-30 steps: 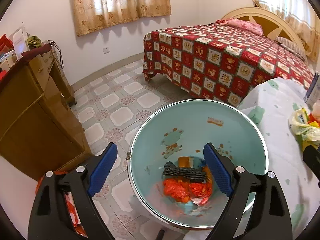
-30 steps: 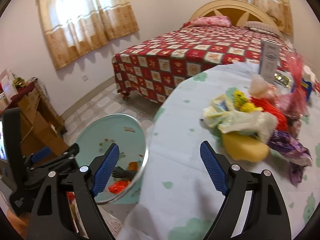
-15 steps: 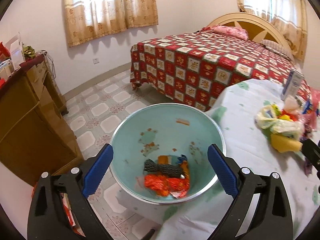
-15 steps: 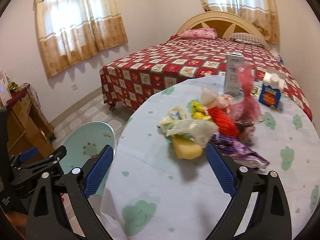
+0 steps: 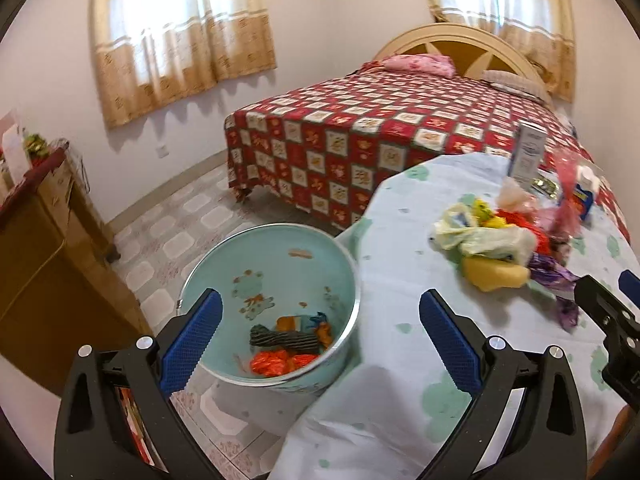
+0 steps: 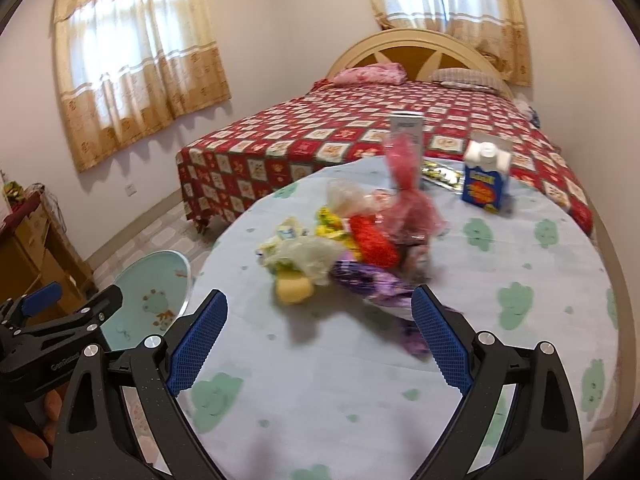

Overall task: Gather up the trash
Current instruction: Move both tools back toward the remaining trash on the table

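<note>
Left tongs [image 5: 320,332] and right tongs [image 6: 318,336]: both spread wide with nothing between them, the left pair having just been opening. Trash bin [image 5: 280,264] lies below the left tongs, holding wrappers. Trash pile [image 6: 340,248] sits on the worktop [image 6: 480,320] just ahead of the right tongs.

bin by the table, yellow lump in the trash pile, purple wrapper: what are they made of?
Bin: probably enamelled or painted metal, given the glossy pale teal wall and bright silvery rim. Yellow lump: possibly sponge or foam, matte and soft-edged; blurred. Purple wrapper: thin crinkled plastic film, shiny in places.
</note>
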Motion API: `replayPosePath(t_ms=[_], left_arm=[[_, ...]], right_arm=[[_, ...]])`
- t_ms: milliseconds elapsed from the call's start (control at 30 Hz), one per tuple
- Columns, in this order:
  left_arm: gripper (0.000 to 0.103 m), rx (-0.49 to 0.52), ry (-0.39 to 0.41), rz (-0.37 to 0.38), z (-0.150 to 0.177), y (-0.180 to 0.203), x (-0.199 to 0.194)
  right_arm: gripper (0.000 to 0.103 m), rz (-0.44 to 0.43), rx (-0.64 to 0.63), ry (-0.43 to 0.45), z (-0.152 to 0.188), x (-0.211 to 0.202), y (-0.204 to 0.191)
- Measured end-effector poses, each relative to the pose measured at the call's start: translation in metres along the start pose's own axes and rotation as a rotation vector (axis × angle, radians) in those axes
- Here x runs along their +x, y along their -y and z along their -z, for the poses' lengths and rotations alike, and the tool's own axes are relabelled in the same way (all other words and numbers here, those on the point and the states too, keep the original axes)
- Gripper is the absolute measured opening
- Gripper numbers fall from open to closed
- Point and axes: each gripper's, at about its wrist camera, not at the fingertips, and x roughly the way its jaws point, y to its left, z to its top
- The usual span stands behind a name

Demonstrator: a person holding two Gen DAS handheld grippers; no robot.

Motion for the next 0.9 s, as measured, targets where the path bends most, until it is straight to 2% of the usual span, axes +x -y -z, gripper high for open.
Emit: replayPosePath(t_ms=[467,900], left_arm=[[0.097,0.104,0.01,0.055,0.0,0.064,-0.02],[0.097,0.148,-0.004,0.077,-0.001,0.091,-0.018]], right_arm=[[0.091,0.08,0.073,0.004,0.007,-0.017,0.061],[0.084,0.134,0.085,-0.017,0.01,-0.018,0.101]])
